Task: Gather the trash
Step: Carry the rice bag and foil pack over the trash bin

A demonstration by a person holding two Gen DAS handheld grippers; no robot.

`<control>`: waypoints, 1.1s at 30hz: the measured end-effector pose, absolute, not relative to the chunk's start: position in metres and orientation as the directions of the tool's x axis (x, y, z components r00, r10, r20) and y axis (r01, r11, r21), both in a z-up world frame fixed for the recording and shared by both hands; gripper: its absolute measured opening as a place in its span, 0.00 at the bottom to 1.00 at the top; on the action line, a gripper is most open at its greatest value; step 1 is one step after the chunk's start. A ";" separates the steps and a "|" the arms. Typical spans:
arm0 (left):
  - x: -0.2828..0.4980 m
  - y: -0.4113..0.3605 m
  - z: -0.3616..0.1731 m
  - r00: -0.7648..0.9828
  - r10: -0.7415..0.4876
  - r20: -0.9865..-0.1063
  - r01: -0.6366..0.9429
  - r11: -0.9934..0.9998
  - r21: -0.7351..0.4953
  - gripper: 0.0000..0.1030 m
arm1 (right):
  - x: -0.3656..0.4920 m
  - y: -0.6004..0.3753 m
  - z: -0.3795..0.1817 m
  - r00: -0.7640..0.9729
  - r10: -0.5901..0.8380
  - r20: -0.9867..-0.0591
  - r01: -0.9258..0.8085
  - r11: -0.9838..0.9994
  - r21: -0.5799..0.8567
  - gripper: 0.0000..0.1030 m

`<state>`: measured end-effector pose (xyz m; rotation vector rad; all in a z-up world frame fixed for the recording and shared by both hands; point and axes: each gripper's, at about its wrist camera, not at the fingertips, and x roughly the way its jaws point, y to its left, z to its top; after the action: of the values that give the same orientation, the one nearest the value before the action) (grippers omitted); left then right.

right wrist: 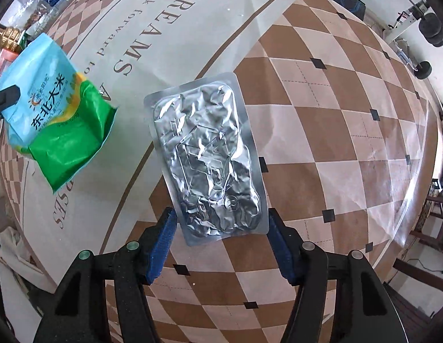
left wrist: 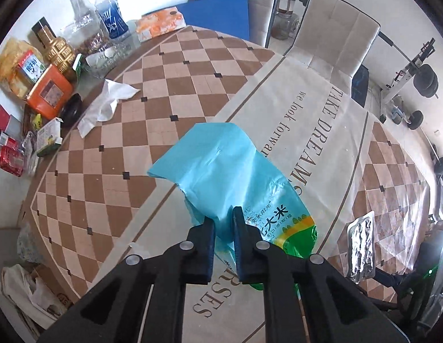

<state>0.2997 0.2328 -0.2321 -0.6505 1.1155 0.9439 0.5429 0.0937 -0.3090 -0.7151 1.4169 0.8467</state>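
My left gripper (left wrist: 223,218) is shut on a blue and green rice bag (left wrist: 224,171) and holds it above the table; the bag also shows in the right wrist view (right wrist: 58,111), hanging at the left. My right gripper (right wrist: 221,220) is open, its blue-padded fingers on either side of the near end of a crumpled silver foil pouch (right wrist: 207,157) that lies flat on the checkered tablecloth (right wrist: 335,143). The pouch also shows in the left wrist view (left wrist: 361,248) at the right. A crumpled white tissue (left wrist: 104,105) lies on the table at the far left.
Bottles, jars and small boxes (left wrist: 50,65) crowd the table's far left edge, with an orange tissue pack (left wrist: 160,24) behind. Two padded chairs (left wrist: 335,37) stand at the far side. A white bag (left wrist: 30,294) sits on the floor at the left. Gym weights (left wrist: 424,80) stand at the right.
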 end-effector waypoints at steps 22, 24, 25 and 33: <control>0.184 0.145 -0.170 0.211 0.400 -0.892 -0.830 0.555 0.052 0.08 | 0.413 0.006 -0.226 0.021 0.213 -0.977 -0.772 0.624 0.120 0.63; 0.164 0.128 -0.163 0.229 0.404 -0.886 -0.818 0.573 0.049 0.08 | 0.390 -0.010 -0.215 0.036 0.231 -0.972 -0.761 0.636 0.123 0.63; 0.153 0.121 -0.160 0.239 0.404 -0.883 -0.813 0.581 0.046 0.08 | 0.379 -0.015 -0.211 0.042 0.240 -0.970 -0.756 0.642 0.126 0.63; 0.065 0.060 -0.156 0.288 0.366 -0.885 -0.769 0.639 0.014 0.08 | 0.266 -0.089 -0.189 0.072 0.291 -0.954 -0.708 0.688 0.157 0.63</control>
<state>0.0653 0.0605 -0.1555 -0.4637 1.0194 0.7944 0.2663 -0.0895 -0.1891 -0.3970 1.2943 0.7809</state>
